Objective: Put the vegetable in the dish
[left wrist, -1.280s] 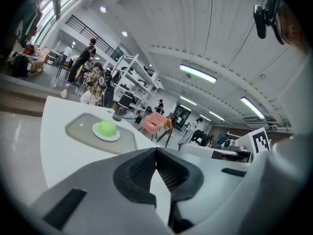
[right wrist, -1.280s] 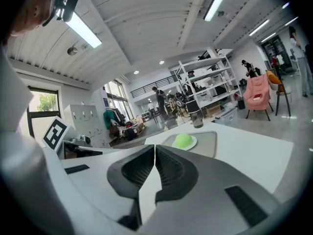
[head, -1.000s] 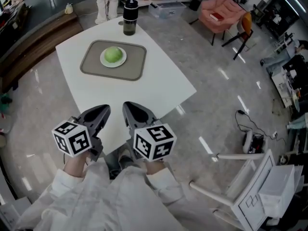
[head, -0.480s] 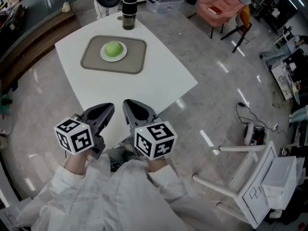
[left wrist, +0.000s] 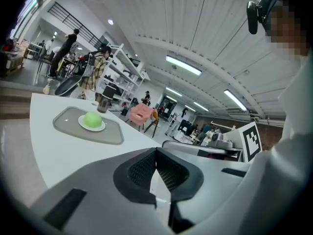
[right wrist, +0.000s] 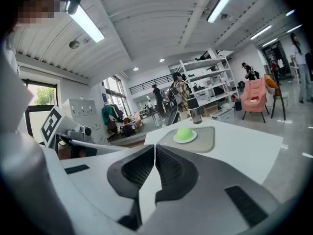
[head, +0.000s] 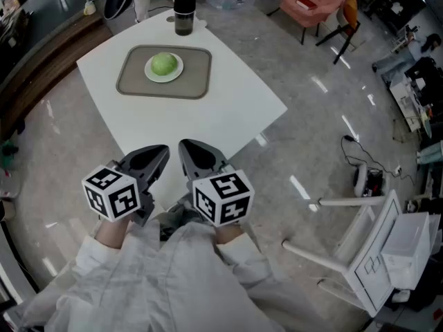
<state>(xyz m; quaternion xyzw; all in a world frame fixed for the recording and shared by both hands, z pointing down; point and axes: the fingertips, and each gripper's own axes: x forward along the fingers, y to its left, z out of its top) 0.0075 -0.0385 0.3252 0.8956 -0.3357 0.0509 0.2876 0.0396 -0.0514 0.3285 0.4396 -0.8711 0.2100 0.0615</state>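
A round green vegetable (head: 164, 63) lies on a small white dish (head: 176, 72), which sits on a grey tray (head: 131, 78) at the far side of the white table (head: 208, 116). The left gripper view shows the vegetable (left wrist: 92, 119) far ahead, and the right gripper view shows it (right wrist: 184, 133) too. My left gripper (head: 155, 153) and right gripper (head: 192, 151) hover side by side over the table's near corner, far from the tray. Both are shut with nothing between the jaws.
A dark bottle (head: 183, 9) stands at the table's far edge behind the tray. A pink armchair (head: 315, 9) and a chair (head: 349, 19) are beyond the table to the right. White furniture (head: 374, 254) lies on the floor at the right.
Both grippers have stayed shut and close together near the table's front corner. The head view has drifted a little, so the table sits slightly higher in the picture.
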